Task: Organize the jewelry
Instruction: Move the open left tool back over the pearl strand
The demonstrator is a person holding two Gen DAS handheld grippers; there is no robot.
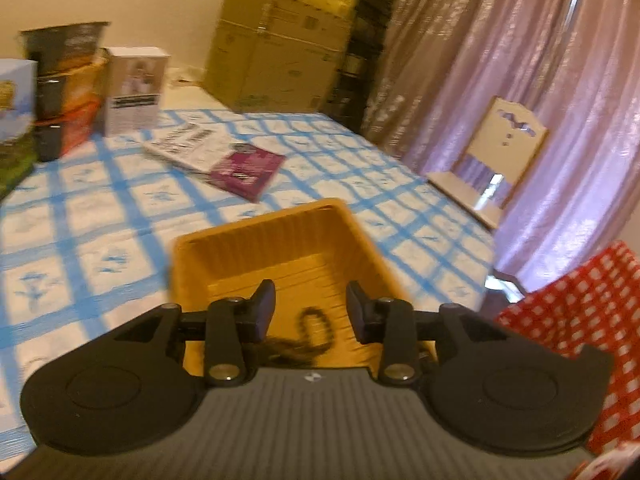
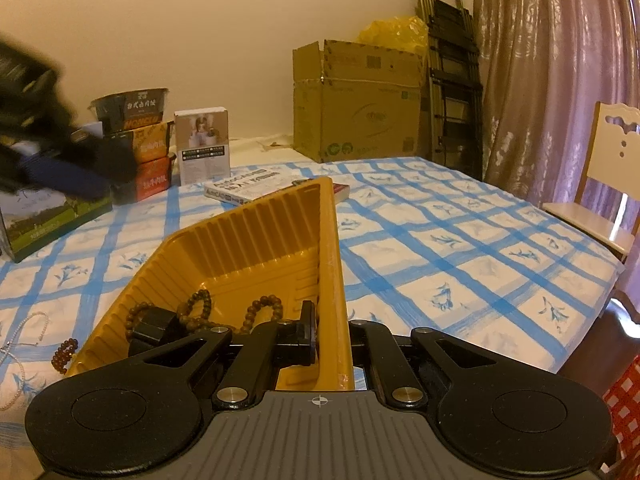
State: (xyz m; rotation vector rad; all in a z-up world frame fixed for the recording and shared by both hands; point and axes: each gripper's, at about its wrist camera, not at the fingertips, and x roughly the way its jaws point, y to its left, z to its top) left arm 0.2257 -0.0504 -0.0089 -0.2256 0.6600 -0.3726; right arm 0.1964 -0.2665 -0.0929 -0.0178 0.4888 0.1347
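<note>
Yellow tray (image 2: pixel 256 240) pinned by our right gripper (image 2: pixel 332 344), jaws clamped on its rim, so our left gripper (image 1: pixel 310 312), jaws apart, can drop beads (image 1: pixel 316 326) inside.

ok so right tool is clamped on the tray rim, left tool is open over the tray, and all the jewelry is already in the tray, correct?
Not quite. The right tool is clamped on the yellow tray rim and the left tool is open over it, but not all jewelry is in. The right wrist view shows a reddish bead bracelet and a pearl strand lying on the tablecloth beside the tray.
</note>
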